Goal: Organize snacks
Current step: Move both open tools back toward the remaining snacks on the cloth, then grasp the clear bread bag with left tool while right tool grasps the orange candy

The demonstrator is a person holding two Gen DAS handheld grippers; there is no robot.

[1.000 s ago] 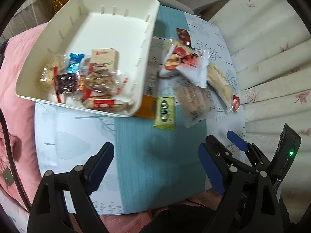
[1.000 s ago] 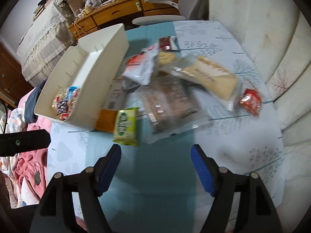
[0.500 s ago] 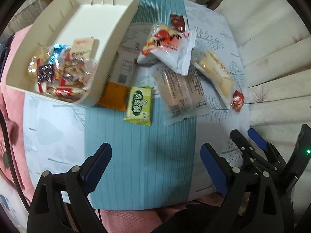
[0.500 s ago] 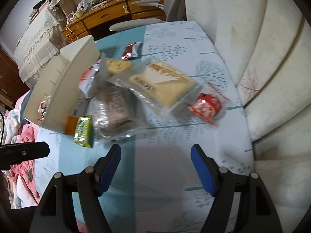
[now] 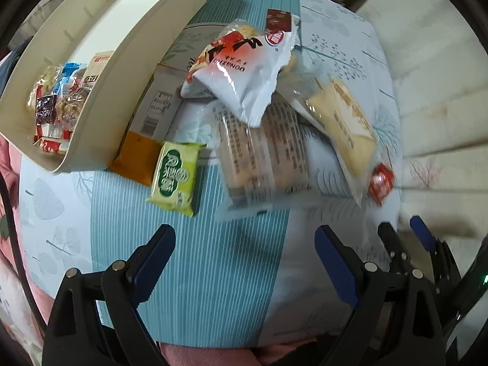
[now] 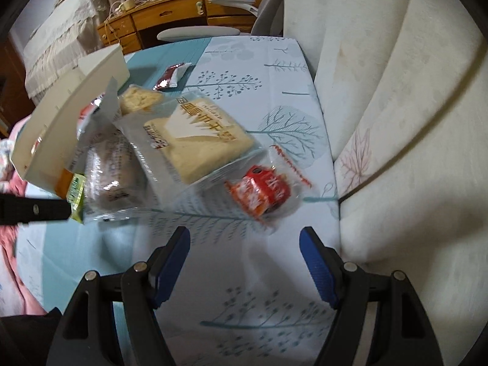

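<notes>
A cream tray [image 5: 137,70] at the left holds several small snacks [image 5: 55,103]. Loose snacks lie right of it: a green packet [image 5: 175,177], an orange-ended box [image 5: 137,155], a white and red bag [image 5: 244,70], a clear-wrapped cake [image 5: 265,155], a yellow bread pack [image 5: 347,119] and a small red packet [image 5: 379,181]. My left gripper [image 5: 244,253] is open and empty just short of the green packet and cake. My right gripper [image 6: 244,244] is open and empty just short of the red packet [image 6: 262,195], with the bread pack [image 6: 198,140] beyond.
The table [image 6: 259,305] carries a blue and white tree-print cloth. A cream sofa [image 6: 411,122] runs along its right edge. A dark red wrapper [image 6: 172,74] lies at the far side. A wooden desk [image 6: 170,18] and a chair stand behind. Pink fabric [image 5: 9,158] lies at the left.
Both grippers have moved forward and rightward toward the loose snacks. The right one has swung toward the small red packet near the sofa. Both stay open and empty.
</notes>
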